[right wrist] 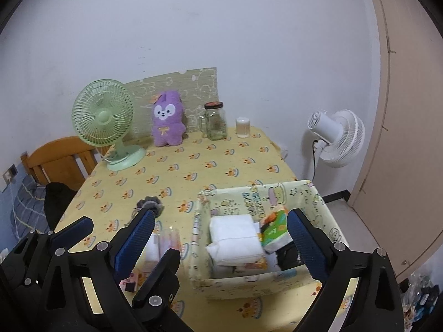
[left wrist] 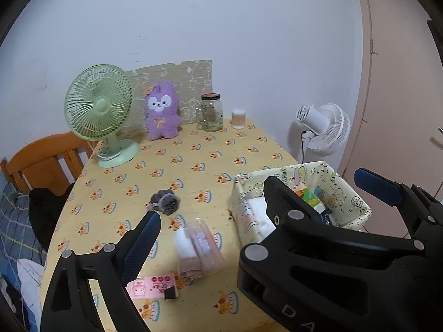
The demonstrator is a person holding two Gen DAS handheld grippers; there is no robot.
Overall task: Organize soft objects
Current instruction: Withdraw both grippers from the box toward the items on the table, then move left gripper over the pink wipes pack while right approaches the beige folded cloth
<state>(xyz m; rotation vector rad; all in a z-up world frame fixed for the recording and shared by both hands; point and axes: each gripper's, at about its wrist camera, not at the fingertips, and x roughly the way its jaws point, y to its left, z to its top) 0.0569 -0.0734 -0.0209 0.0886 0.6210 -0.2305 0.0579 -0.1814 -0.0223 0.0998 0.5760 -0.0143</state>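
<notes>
Right gripper [right wrist: 221, 242]: jaws spread wide, nothing between them, hovering over the fabric basket [right wrist: 249, 279].
Basket contents: folded white cloth [right wrist: 235, 238], green tissue pack [right wrist: 275, 228].
Left gripper [left wrist: 210, 221]: jaws apart, empty, above the clear-wrapped soft pack [left wrist: 198, 244].
Still loose on the yellow tablecloth [left wrist: 171, 160]: that pack, grey scrunchie [left wrist: 166, 200], pink packet [left wrist: 151, 286].
Advice: descend squarely over the pack, pinch its middle, lift clear of the basket rim.
</notes>
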